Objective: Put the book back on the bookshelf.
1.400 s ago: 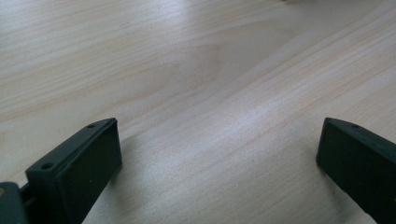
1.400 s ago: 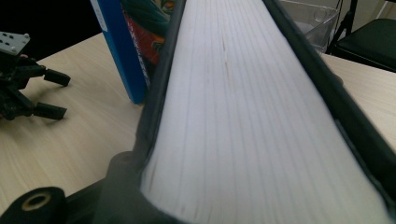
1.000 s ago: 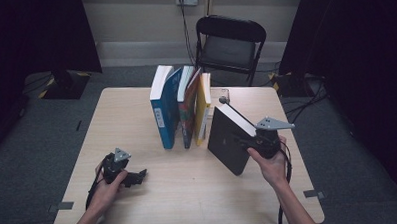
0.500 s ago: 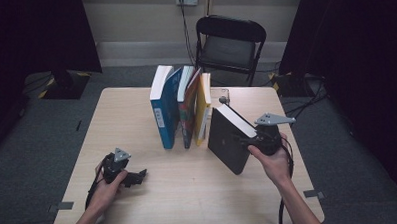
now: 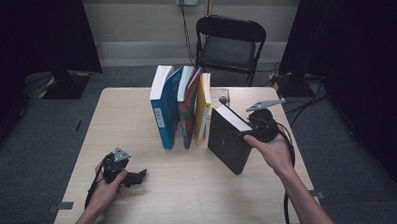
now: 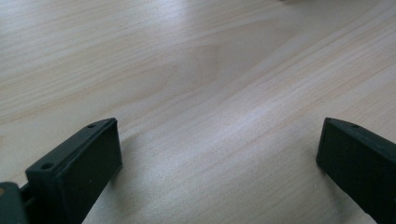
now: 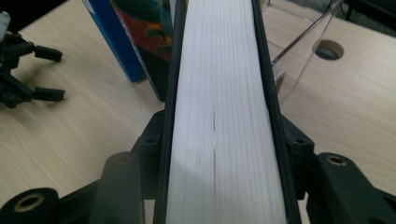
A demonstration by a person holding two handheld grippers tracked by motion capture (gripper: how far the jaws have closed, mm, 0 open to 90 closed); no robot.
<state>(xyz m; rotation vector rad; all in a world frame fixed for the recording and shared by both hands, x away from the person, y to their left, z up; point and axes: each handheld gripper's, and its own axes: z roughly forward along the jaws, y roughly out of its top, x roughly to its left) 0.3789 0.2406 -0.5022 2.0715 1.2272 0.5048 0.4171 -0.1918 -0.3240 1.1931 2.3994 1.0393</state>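
A thick black book (image 5: 226, 140) with white page edges (image 7: 219, 107) leans on the table (image 5: 136, 119), just right of a row of upright books. My right gripper (image 5: 243, 132) is shut on its upper right edge, one jaw on each cover. The jaws have just been closing a little with the book between them. The row holds a blue book (image 5: 164, 110), a colourful one (image 5: 189, 110) and a yellow one (image 5: 203, 109). Resting on the wood at the front left, my left gripper (image 5: 137, 177) is open with nothing between its jaws (image 6: 219, 135).
A clear plastic bookend (image 5: 221, 97) stands behind the black book, at the right end of the row. A black folding chair (image 5: 229, 41) is behind the table's far edge. Bare wood lies between the two hands.
My right gripper has risen slightly with the black book's top edge in it. The left gripper has stayed where it was.
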